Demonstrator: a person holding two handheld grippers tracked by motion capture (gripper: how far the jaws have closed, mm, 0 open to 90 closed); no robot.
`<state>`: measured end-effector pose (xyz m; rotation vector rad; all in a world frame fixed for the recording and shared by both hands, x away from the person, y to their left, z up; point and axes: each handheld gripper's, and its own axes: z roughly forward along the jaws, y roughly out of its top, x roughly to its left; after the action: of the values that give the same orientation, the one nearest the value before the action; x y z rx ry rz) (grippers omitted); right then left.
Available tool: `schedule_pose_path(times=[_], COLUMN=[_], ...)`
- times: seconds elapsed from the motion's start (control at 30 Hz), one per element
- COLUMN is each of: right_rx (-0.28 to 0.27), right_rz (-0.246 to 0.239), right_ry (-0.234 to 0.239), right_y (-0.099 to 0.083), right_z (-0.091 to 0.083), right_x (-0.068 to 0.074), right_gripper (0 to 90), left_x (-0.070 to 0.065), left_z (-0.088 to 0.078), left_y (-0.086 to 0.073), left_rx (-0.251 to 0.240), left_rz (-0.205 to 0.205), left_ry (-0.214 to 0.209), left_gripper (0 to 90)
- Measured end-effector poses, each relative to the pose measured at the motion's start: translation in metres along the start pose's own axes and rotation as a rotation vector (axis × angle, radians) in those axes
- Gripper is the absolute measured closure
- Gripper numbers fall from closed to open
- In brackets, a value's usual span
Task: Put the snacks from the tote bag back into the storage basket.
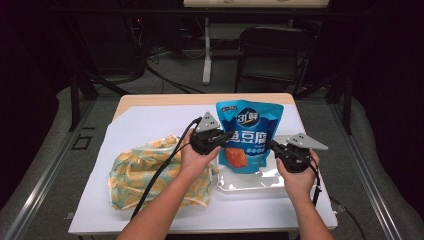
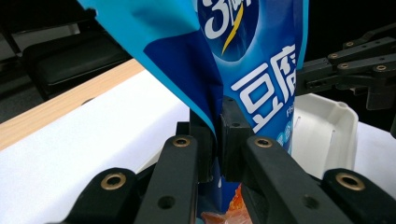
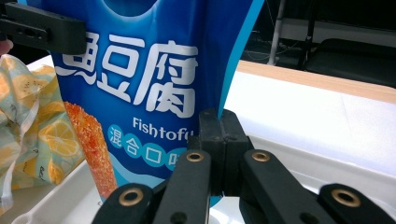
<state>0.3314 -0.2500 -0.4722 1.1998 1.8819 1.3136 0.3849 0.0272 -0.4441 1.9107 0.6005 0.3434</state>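
We hold the blue foil fish-tofu pouch (image 1: 248, 134) upright over the white plastic tray (image 1: 250, 182), near the tabletop's right edge. Left gripper (image 2: 218, 140) and right gripper (image 3: 219, 140) jaws are clamped on its side edges. Next: lower it evenly into the tray.

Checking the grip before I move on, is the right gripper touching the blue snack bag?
Touching. The right gripper view shows the right gripper with its fingers pressed shut on the blue snack bag's side edge.

Lab/studio setup: dark room, metal rig frame (image 1: 75, 95), floor cables (image 1: 165, 80), folding chair (image 1: 272, 52).
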Motion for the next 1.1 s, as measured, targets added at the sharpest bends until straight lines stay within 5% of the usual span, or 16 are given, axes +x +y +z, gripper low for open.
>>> schedule_pose_path(times=[0.5, 1.1], right_rx=[0.013, 0.022], right_rz=[0.016, 0.035], right_ry=[-0.001, 0.021], right_y=[-0.006, -0.013], right_z=[0.006, 0.005], right_x=[-0.004, -0.008], right_gripper=[90.0, 90.0], left_x=[-0.001, -0.003], left_z=[0.006, 0.005], left_y=[-0.004, -0.009], left_rx=[0.029, 0.004], left_rz=[0.013, -0.013], left_ry=[0.008, -0.027], left_gripper=[85.0, 82.5])
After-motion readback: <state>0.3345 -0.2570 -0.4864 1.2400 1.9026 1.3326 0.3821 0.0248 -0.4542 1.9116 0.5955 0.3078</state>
